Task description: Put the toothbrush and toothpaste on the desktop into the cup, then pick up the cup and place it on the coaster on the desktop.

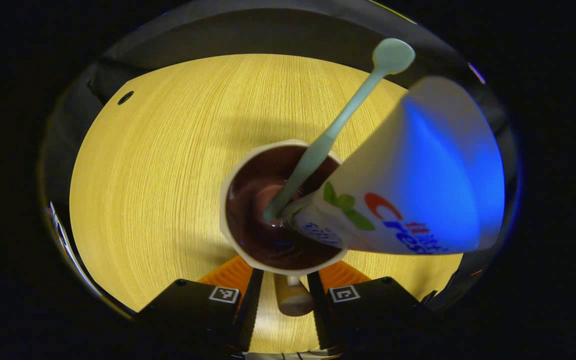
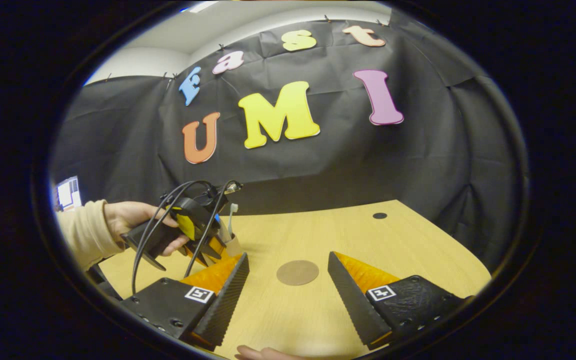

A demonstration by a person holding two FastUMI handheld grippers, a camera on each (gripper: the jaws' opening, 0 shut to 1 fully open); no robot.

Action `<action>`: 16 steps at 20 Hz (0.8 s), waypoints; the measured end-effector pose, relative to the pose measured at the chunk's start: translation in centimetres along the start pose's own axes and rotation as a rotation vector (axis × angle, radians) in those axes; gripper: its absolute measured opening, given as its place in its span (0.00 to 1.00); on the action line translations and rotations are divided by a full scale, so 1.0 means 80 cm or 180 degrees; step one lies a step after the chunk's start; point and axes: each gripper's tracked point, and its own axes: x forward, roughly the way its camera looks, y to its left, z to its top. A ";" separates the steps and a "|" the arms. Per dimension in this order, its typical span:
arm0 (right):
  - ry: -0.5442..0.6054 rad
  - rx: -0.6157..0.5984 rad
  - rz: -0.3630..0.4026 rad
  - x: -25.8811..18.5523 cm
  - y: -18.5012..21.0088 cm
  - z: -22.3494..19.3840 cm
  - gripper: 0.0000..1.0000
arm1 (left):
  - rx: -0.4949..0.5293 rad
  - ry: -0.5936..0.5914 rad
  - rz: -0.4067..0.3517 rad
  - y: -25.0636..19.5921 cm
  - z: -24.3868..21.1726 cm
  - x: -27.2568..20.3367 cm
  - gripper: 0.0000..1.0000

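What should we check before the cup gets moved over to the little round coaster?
1. Toothbrush in the cup: ok.
2. Toothpaste in the cup, leaning on the rim: ok.
3. Left gripper jaws on either side of the cup's handle: ok; whether they press on it: cannot tell.
4. Coaster bare on the table: ok.
5. Right gripper open, holding nothing: ok, though its jaws sit close on either side of the coaster.
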 end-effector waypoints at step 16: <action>-0.0063 0.0000 0.0015 -0.013 -0.005 0.013 0.95 | 0.0337 -0.0251 0.0035 -0.115 0.076 -0.175 0.28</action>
